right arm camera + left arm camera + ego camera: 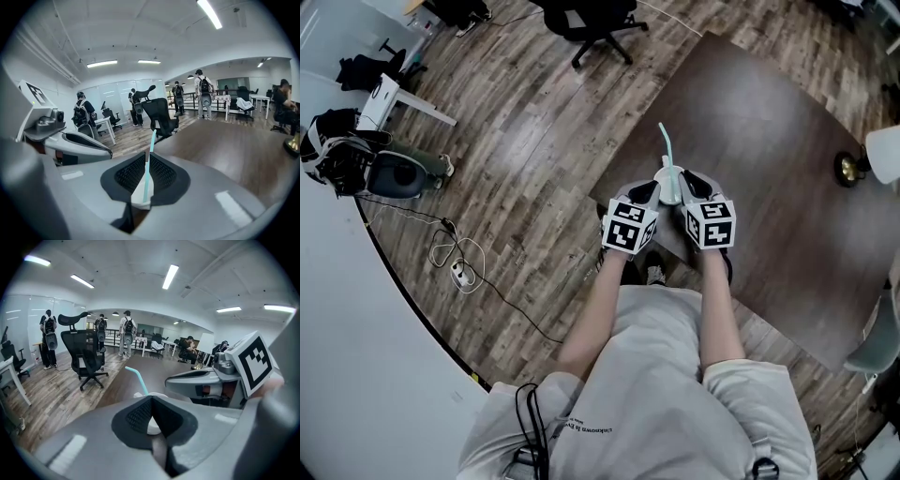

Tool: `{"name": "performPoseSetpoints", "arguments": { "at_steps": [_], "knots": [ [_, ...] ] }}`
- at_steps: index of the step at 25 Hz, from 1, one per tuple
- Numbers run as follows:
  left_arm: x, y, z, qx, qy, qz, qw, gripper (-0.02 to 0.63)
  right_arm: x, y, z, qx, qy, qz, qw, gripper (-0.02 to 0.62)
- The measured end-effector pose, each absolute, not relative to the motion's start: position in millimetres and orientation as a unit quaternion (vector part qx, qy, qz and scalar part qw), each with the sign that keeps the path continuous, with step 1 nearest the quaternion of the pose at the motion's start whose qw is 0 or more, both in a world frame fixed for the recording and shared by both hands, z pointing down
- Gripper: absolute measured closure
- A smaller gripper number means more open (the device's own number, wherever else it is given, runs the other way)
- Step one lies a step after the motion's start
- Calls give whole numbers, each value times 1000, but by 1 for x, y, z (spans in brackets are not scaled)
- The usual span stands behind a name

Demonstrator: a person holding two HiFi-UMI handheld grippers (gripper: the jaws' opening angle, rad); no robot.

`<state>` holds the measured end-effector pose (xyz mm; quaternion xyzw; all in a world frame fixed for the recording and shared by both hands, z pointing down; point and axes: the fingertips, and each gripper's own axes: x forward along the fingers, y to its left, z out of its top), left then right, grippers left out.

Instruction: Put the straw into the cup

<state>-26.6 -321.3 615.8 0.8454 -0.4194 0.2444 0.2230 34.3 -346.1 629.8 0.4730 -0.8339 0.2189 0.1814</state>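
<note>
Both grippers are held close together over the near corner of the dark brown table (769,141). A small white cup (671,184) sits between them, and a teal bent straw (665,145) stands up out of it. My left gripper (651,194) is shut on the cup (149,425), with the straw (138,378) rising just beyond its jaws. My right gripper (688,185) is shut on the straw (149,164), which runs up through the slit between its pads. A white part of the cup (139,195) shows below the straw. The cup's lower part is hidden.
A black office chair (591,23) stands on the wood floor beyond the table. A brass object (847,168) and a white lamp shade (886,155) are at the table's right edge. Cables (459,264) and bags (356,161) lie at the left. Several people stand far off.
</note>
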Motion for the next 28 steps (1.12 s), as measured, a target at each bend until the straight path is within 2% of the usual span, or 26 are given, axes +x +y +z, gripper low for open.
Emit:
{"name": "performPoseSetpoints", "arguments": {
  "at_steps": [16,26,28],
  "knots": [
    [-22,-290,618,849,-414,240,224,606,41,-305,638,471,-835,224,177,568],
    [-8,-295,607,876,-371,218,217,606,62,-291,637,529,-799,239,156,568],
    [-9,-283,616,877,-363,222,226,606,66,-274,650,541,-786,246,171,568]
  ]
}}
